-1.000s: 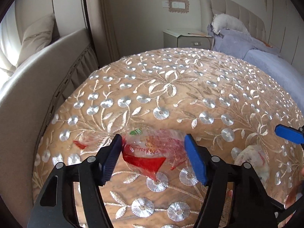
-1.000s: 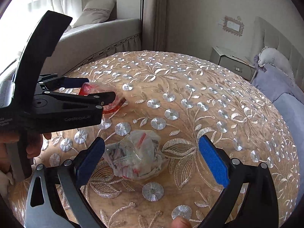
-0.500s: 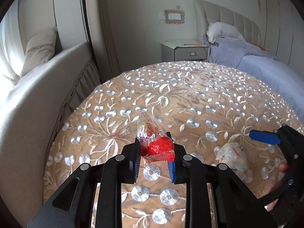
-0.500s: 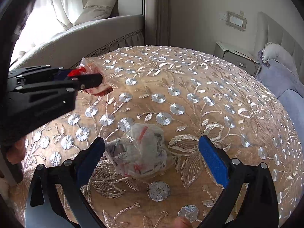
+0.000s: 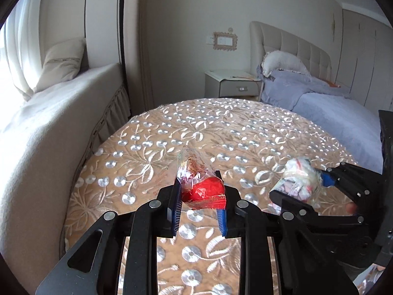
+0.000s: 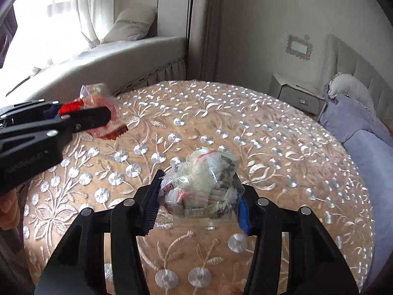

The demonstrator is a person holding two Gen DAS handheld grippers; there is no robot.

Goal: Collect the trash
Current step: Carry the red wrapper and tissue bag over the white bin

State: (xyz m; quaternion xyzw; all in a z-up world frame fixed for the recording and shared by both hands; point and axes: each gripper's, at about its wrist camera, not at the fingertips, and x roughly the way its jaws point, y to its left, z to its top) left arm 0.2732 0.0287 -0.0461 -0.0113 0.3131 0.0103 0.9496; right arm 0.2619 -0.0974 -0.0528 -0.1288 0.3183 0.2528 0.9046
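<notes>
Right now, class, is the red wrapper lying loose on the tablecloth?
No: the red wrapper is clamped between the left gripper's blue pads, lifted clear of the tablecloth.

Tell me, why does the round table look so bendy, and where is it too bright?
Left wrist view: the fisheye lens bulges the table and darkens the corners. Right wrist view: the window glares white, and the red wrapper looks slightly smeared.
</notes>
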